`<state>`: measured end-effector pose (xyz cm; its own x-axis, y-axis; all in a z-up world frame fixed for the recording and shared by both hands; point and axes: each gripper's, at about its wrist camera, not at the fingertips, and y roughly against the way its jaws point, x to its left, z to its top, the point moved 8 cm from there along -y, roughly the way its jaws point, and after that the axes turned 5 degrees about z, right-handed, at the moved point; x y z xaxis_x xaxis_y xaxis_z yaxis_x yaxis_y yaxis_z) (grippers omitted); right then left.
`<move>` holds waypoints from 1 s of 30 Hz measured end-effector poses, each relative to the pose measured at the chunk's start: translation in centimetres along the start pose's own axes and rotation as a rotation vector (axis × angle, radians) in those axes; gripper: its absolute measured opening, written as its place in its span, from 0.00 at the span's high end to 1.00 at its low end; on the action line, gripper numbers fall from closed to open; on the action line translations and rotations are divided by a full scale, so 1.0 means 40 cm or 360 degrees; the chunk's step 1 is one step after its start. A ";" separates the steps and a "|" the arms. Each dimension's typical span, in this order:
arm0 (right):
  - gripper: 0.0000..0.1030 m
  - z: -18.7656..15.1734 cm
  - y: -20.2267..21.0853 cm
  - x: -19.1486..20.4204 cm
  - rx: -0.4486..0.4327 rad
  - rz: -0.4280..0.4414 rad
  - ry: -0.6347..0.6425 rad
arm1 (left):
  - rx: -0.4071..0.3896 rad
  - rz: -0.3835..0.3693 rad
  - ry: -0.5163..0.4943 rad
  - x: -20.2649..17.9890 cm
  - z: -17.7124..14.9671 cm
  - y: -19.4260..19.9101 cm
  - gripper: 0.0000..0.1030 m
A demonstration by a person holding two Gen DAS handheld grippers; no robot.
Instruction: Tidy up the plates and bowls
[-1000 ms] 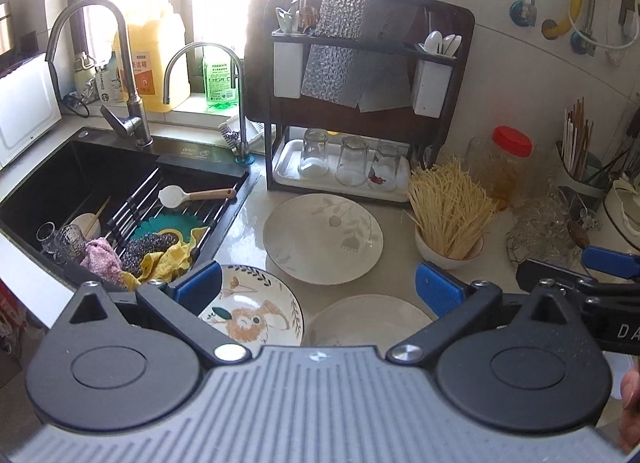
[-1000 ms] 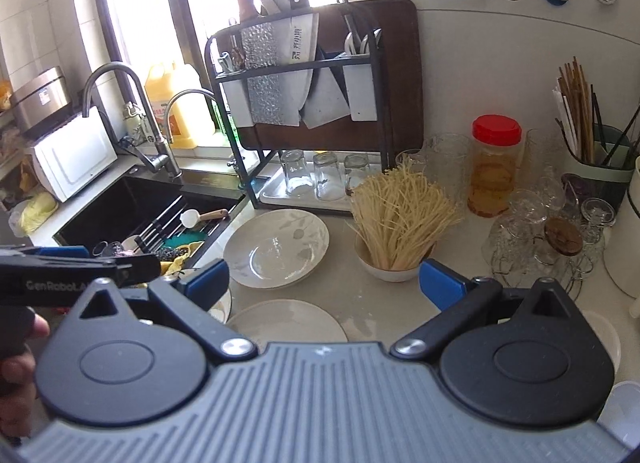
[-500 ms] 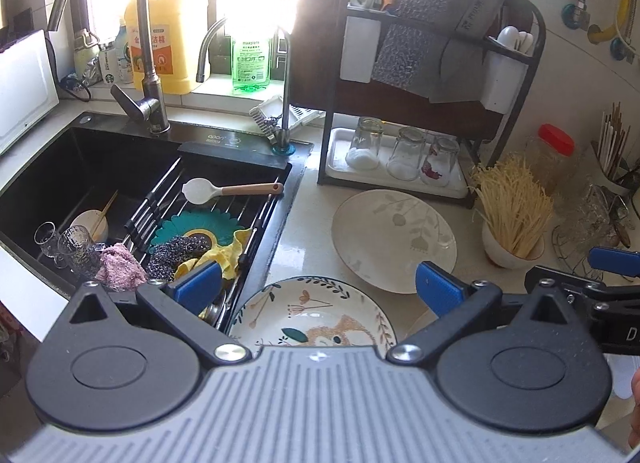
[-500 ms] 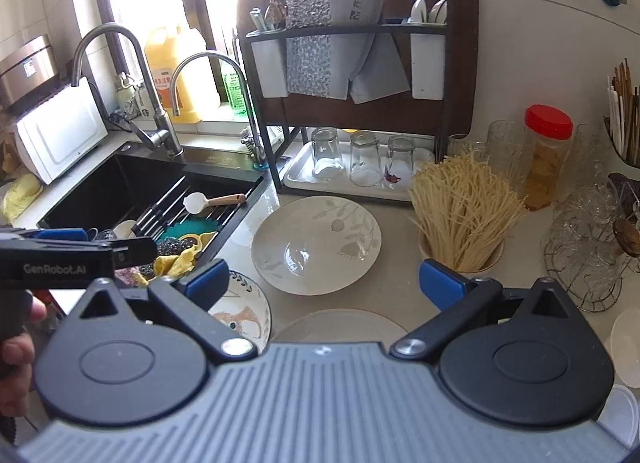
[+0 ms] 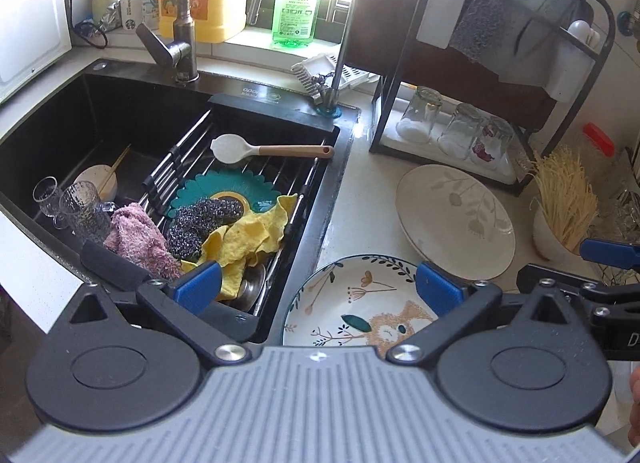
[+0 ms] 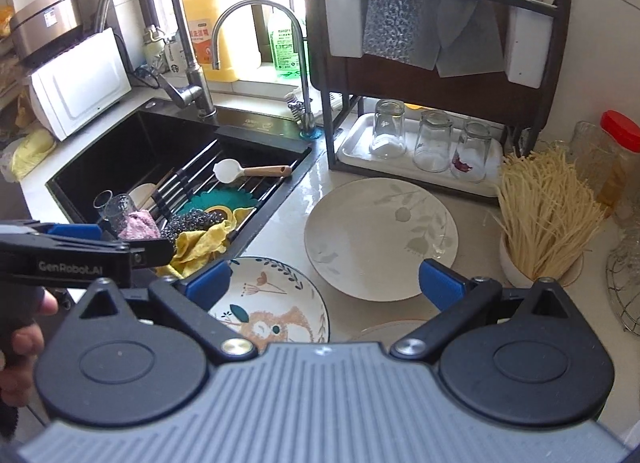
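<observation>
Both claws, left claw (image 5: 316, 287) and right claw (image 6: 325, 278), have dropped closer over the desk (image 6: 288, 219), spread and empty, nearing the bear plate (image 5: 360, 315) beside the sink (image 5: 120, 111), likely the first pickup.

The pale counter (image 6: 288, 223) beside the black sink (image 5: 120, 111) carries a leaf-print plate (image 6: 380, 237), with a bear-print plate (image 6: 272, 303) just in front of it near the sink's edge. Behind stands a dark rack (image 6: 432, 63) over a white tray (image 6: 420, 155) holding upturned glasses (image 6: 432, 141), and to the right a bowl of dry noodles (image 6: 548, 215).
</observation>
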<state>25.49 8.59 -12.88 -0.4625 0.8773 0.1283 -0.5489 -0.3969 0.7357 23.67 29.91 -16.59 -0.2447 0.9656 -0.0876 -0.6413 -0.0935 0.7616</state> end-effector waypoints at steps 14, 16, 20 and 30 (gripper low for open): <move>0.13 -0.067 -0.184 0.033 0.0300 0.0066 0.0033 | 0.0251 -0.0009 0.0131 0.080 -0.087 -0.132 0.00; 0.21 -0.079 -0.205 0.028 0.0336 0.0068 0.0032 | 0.0297 0.0006 0.0137 0.083 -0.099 -0.150 0.00; 0.29 -0.096 -0.233 0.025 0.0394 0.0056 0.0049 | 0.0328 -0.0003 0.0153 0.083 -0.113 -0.170 0.00; 0.47 -0.116 -0.280 0.004 0.0502 0.0025 0.0053 | 0.0442 -0.0015 0.0217 0.070 -0.146 -0.205 0.30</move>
<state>28.35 11.92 -24.19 -0.4946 0.8604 0.1230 -0.3007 -0.3022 0.9046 23.99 31.99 -26.83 -0.3471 0.9229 -0.1668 -0.4255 0.0035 0.9049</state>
